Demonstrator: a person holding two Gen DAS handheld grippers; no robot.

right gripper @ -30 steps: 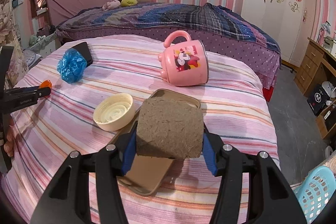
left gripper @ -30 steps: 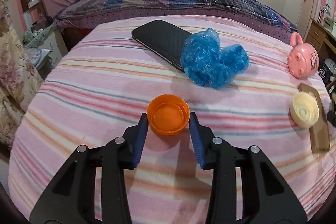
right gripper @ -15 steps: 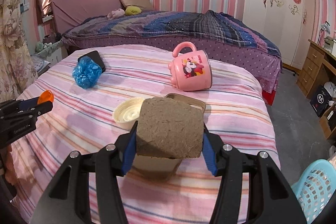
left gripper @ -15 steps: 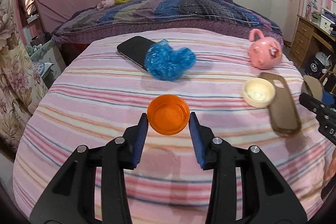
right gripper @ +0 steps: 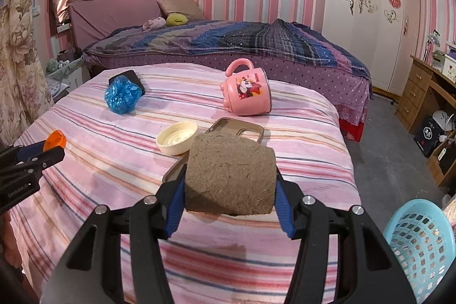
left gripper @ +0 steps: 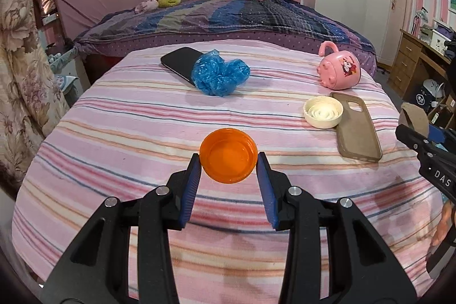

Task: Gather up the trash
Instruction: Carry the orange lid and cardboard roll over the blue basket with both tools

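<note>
Trash is held in both grippers above the pink striped bedspread: a round orange plastic cap pinched by the left gripper, a brown cardboard tube by the right gripper. Carrying is judged underway; next, release over the light-blue plastic basket is called for.

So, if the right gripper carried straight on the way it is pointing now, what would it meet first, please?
Most likely the brown phone case on the striped bedspread, just beyond the cardboard tube that the right gripper holds. Depth is uncertain; the cream lid lies slightly left of that line.
</note>
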